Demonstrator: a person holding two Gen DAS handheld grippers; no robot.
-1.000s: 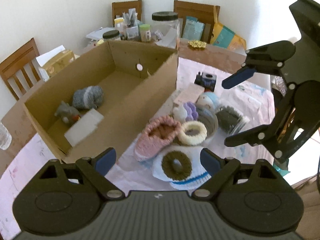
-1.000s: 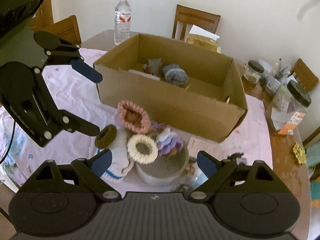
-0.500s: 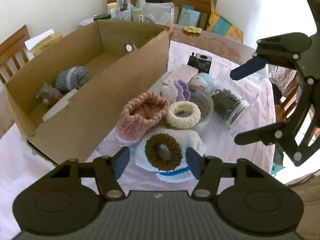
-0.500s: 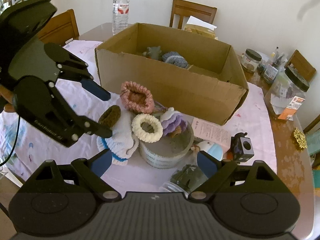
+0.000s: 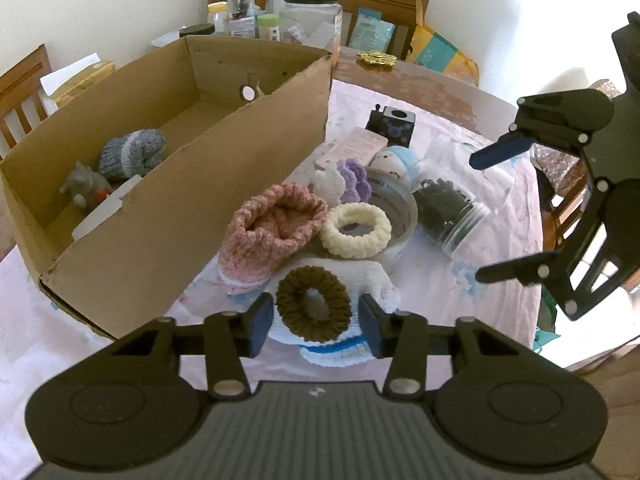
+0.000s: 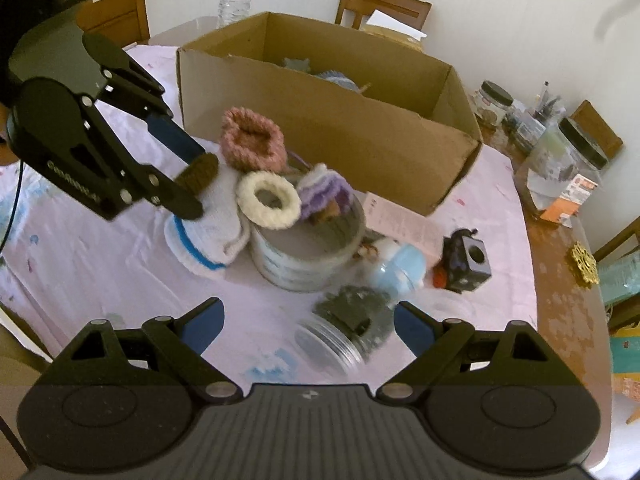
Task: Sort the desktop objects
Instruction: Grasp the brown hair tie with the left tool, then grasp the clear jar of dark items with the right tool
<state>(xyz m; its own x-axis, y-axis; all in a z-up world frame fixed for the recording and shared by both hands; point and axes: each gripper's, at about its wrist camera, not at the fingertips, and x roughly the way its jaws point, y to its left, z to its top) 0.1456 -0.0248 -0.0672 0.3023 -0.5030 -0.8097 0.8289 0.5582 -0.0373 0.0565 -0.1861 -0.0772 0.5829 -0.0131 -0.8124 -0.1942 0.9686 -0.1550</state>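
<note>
Left gripper (image 5: 314, 322) pitched steeply down; jaws just narrowed, pads touching both sides of brown crochet ring (image 5: 313, 309), which lies on white knit piece (image 5: 360, 276). Right gripper (image 6: 308, 326) wide open over clear jar (image 6: 344, 332), gripping nothing. Cardboard box (image 5: 224, 208) holds grey knit roll (image 5: 132, 154) and grey figurine (image 5: 82, 184).

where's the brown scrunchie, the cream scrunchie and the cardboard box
brown scrunchie (image 5: 313, 304): left wrist view, on the right side of its ring.
cream scrunchie (image 5: 356, 230): left wrist view, on its ribbed front band.
cardboard box (image 5: 192, 216): left wrist view, on its near outer wall.
</note>
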